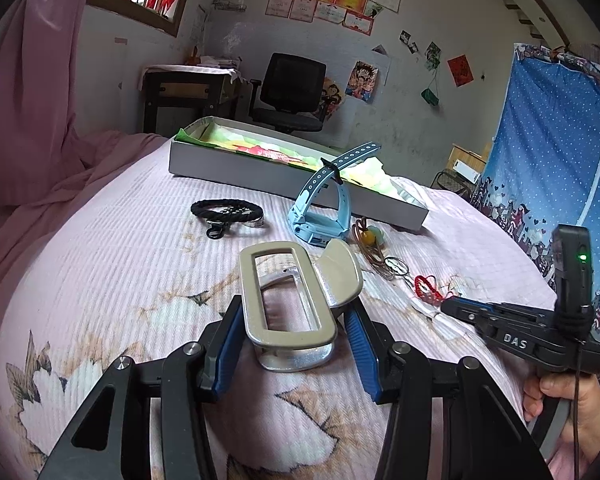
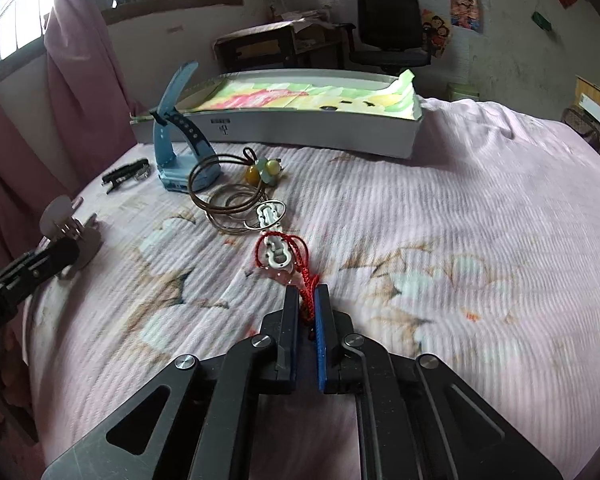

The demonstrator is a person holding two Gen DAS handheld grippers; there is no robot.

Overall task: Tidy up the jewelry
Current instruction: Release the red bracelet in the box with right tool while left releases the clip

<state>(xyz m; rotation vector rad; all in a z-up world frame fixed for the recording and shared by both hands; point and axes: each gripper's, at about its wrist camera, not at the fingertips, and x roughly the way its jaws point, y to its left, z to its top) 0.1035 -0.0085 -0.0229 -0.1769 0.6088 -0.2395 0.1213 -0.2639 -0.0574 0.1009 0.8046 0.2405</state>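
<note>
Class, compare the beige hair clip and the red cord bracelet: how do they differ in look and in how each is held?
The hair clip is rigid and beige; the red cord bracelet is limp, thin string. The left gripper spans the clip's wide body; the right gripper pinches only the bracelet's end, nearly closed. Both are gripped over the pink bedspread.

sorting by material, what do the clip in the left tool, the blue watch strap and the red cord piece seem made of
Hair clip: probably matte beige plastic over silvery, shiny metal underneath.
Blue watch strap: looks like soft rubber or silicone; smooth, bent, punched with holes.
Red cord piece: braided thread, knotted texture, carrying a small white glossy charm, perhaps enamel or plastic.
</note>
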